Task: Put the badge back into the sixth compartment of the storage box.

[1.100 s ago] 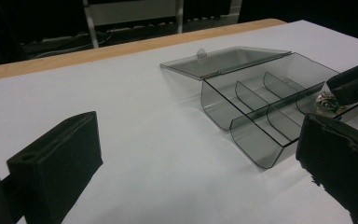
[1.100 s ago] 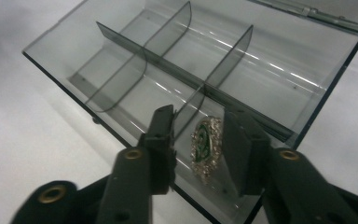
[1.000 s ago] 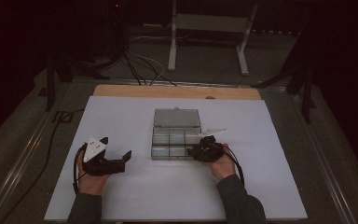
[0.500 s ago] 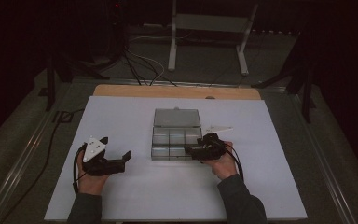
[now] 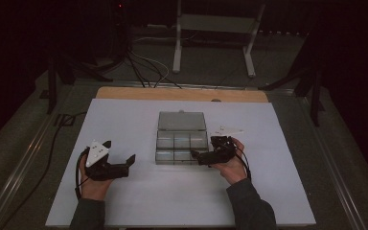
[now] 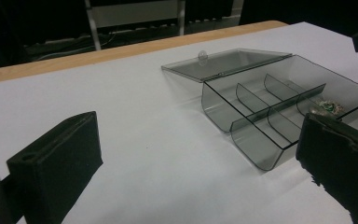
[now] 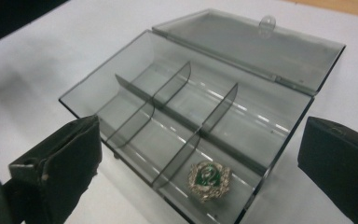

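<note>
Right gripper [image 7: 200, 186] hovering at the near edge of a clear smoky plastic box [image 7: 135, 74], jaws spread wide after just opening, nothing between the pads. Box sitting on a white tabletop [image 7: 37, 60], lid [image 7: 247, 46] folded back flat on the far side, small round latch tab [image 7: 266, 22] on its outer rim. Inside, thin dividers splitting the tray into compartments. One green-and-silver brooch [image 7: 209, 178] lying flat in the nearest compartment, between the two black jaws, touching neither.
</note>
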Tool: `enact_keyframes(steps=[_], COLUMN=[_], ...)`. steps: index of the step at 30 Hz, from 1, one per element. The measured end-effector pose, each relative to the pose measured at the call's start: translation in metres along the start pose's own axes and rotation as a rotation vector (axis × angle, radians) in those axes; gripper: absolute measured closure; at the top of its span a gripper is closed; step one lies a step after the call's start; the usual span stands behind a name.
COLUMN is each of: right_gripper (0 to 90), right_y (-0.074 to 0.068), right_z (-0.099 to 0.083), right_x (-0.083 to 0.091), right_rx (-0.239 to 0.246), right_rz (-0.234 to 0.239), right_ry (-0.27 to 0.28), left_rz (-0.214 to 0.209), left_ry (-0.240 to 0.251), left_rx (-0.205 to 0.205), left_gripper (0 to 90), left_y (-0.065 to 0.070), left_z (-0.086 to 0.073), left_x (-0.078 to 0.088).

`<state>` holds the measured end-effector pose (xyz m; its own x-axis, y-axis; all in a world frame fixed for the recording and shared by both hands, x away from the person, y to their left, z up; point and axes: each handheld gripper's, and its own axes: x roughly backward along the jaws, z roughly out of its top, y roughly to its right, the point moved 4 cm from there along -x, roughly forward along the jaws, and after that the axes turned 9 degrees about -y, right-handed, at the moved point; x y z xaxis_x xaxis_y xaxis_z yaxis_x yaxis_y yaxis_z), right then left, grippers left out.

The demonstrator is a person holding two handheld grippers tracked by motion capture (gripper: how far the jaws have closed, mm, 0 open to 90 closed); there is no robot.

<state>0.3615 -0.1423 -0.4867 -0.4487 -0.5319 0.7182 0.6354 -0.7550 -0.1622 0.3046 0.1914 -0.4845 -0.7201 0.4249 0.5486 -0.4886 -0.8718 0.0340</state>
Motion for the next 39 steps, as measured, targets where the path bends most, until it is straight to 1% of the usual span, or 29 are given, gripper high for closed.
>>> enact_keyframes(steps=[7,12,16,22,27,33,35,37,39], right_gripper=[0.0,0.0,0.0,0.0,0.0,0.0,0.0,0.0,0.0], right_y=[0.001,0.004,0.006,0.011,0.015,0.022,0.025,0.028,0.031], right_z=[0.008,0.017,0.025,0.039,0.048,0.058,0.061,0.064,0.066], right_x=[0.007,0.012,0.017,0.019,0.018,0.022,0.023,0.023,0.023], right_rx=[0.018,0.03,0.039,0.062,0.091,0.076,0.079,0.073,0.071], right_rz=[-0.018,-0.018,-0.039,-0.066,-0.072,-0.042,-0.052,-0.051,-0.056], right_ry=[0.035,0.039,0.051,0.068,0.059,0.127,0.135,0.146,0.143], left_rz=[0.009,0.016,0.012,0.005,0.0,-0.001,0.002,0.001,0.001], left_ry=[-0.002,-0.01,-0.017,-0.012,-0.006,0.001,-0.002,0.0,0.005], left_rx=[0.008,0.007,0.003,0.002,-0.007,-0.002,-0.003,-0.002,0.001], left_gripper=[1.7,1.6,1.6,1.6,1.6,1.6,1.6,1.6,1.6], left_y=[-0.002,0.0,0.003,0.007,0.01,0.012,0.013,0.013,0.014], left_z=[-0.001,-0.001,-0.001,0.003,0.01,0.015,0.017,0.019,0.021], left_x=[0.001,0.0,-0.003,-0.007,-0.008,-0.011,-0.013,-0.015,-0.017])
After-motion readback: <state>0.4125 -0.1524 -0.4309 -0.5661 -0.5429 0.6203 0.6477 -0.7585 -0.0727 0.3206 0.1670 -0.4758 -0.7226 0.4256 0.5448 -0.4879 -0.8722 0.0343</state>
